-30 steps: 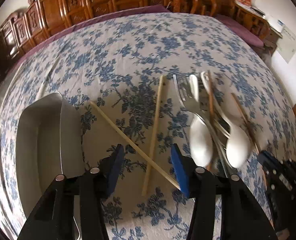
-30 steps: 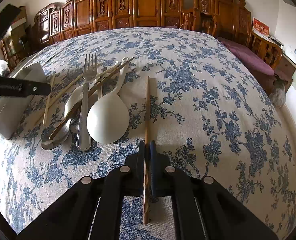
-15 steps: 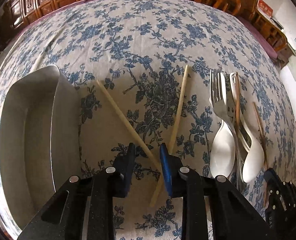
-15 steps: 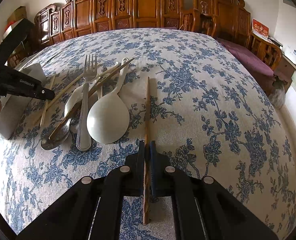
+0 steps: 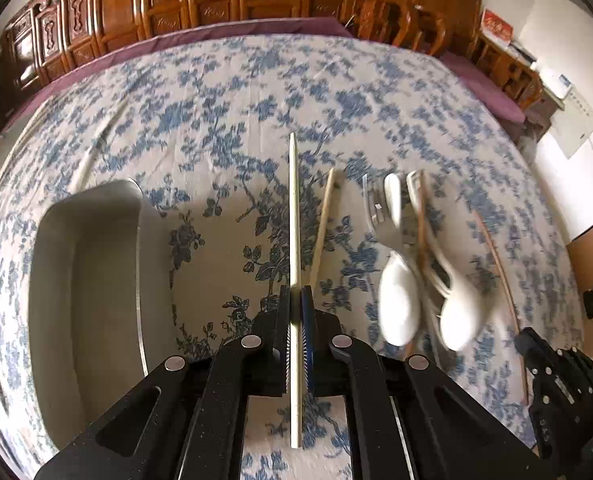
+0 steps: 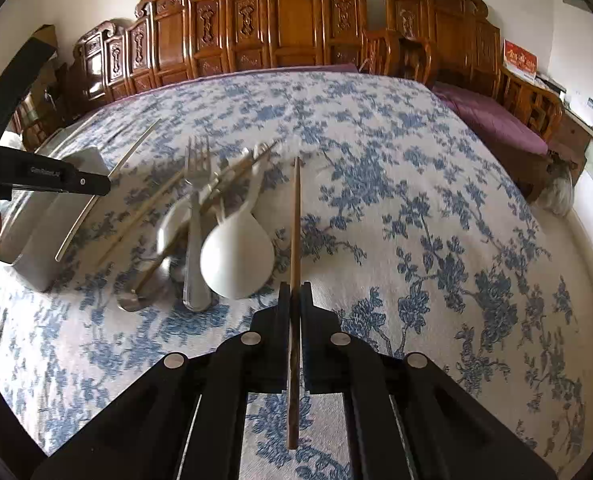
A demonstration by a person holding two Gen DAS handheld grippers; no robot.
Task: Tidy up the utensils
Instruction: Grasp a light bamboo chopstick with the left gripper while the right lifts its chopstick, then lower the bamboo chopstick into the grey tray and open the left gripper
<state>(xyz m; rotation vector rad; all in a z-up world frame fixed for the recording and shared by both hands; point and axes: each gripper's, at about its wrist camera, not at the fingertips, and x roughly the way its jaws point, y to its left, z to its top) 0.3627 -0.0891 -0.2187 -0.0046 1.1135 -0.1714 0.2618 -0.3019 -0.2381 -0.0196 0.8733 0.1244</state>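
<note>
My left gripper (image 5: 296, 300) is shut on a pale bamboo chopstick (image 5: 293, 208) and holds it above the cloth; it shows in the right wrist view (image 6: 108, 188) too. My right gripper (image 6: 295, 292) is shut on a dark brown chopstick (image 6: 295, 216), also raised. A second pale chopstick (image 5: 323, 224) lies on the cloth right of the left gripper. Further right is a pile: a fork (image 5: 376, 212), two white spoons (image 5: 398, 304), a metal spoon and another brown chopstick (image 5: 422, 220). A grey tray (image 5: 84, 280) sits to the left.
The table carries a blue floral cloth (image 6: 416, 184). Carved wooden chairs (image 6: 288, 28) line its far edge. The right gripper's body (image 5: 556, 384) shows at the lower right of the left wrist view. The left gripper's black arm (image 6: 36, 176) crosses the tray in the right wrist view.
My left gripper closed on the pale chopstick and lifted it off the cloth, away from the other it crossed. My right gripper rose with the brown chopstick still held.
</note>
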